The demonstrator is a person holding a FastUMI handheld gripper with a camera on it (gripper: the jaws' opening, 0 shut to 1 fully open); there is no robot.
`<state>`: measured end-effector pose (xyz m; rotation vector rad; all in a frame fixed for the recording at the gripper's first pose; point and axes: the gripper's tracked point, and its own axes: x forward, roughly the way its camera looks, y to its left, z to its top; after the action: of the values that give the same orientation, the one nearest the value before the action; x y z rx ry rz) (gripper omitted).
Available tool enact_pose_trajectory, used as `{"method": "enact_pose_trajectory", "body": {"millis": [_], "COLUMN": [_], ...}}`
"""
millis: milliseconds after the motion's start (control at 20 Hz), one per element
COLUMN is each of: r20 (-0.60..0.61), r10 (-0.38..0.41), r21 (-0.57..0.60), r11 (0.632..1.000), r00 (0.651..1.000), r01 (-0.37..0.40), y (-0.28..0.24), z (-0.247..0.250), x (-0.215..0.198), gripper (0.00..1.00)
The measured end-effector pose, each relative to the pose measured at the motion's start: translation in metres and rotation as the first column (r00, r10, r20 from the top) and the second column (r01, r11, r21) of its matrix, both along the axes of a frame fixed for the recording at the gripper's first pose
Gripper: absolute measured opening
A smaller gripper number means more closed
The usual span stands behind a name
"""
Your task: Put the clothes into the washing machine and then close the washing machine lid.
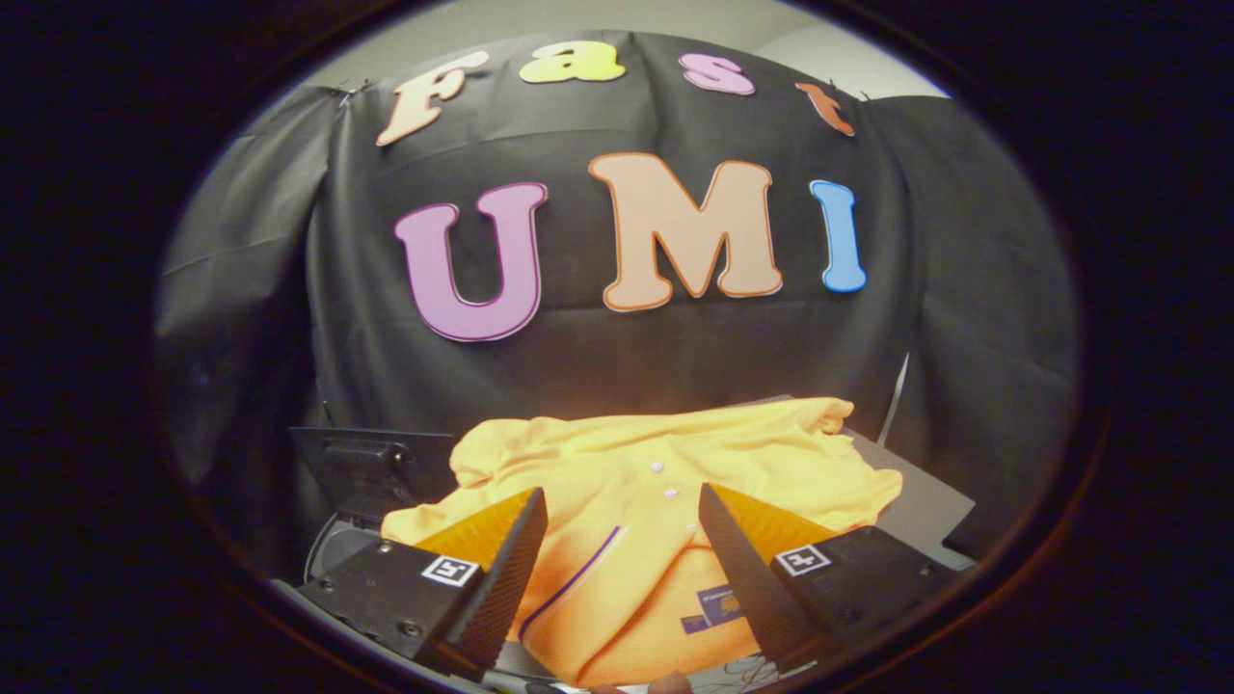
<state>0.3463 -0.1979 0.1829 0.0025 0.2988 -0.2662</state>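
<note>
At the left, just beyond the left finger, a dark flat panel [371, 463] with a moulded handle recess stands tilted upward; it looks like hard matte plastic, and whether it is the washing machine's raised lid cannot be told for sure. Below it a curved pale rim [333, 549] shows, partly covered by cloth, and what lies inside it is hidden.

The gripper [623, 535] is released: its two fingers stand spread with a clear gap between them, each a wedge shape with a finely ribbed inner face, and neither presses on anything. Square printed markers sit on the blocks behind the fingers.

Between the fingers and spreading beyond them lies the yellow shirt [665, 463], a soft knit garment in loose, rumpled folds. Small pale buttons run down its front, a thin purple stripe crosses the fabric near the left finger, and a small dark patch with a label sits near the right finger. Its left part drapes over the curved rim, while its right part rests on a grey flat surface [916, 501], reaching toward that surface's far edge
</note>
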Motion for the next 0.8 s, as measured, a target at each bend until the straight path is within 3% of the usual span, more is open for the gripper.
{"method": "enact_pose_trajectory", "body": {"millis": [200, 350, 550, 750, 800], "r20": [-0.162, -0.200, -0.224, -0.236, -0.233], "r10": [-0.055, -0.015, 0.027, -0.002, -0.005], "r21": [-0.060, -0.008, 0.006, 0.000, -0.005], "r11": [0.997, 1.000, 1.000, 1.000, 1.000], "r00": [0.985, 0.980, 0.974, 0.972, 0.973], "r01": [0.046, 0.014, -0.026, 0.002, 0.004], "y": [-0.030, -0.025, -0.020, -0.027, -0.024], "z": [-0.031, -0.043, -0.041, -0.035, -0.036], "x": [0.018, 0.029, 0.029, 0.044, 0.042], "gripper": [0.97, 0.94, 0.59, 0.19, 0.14]}}
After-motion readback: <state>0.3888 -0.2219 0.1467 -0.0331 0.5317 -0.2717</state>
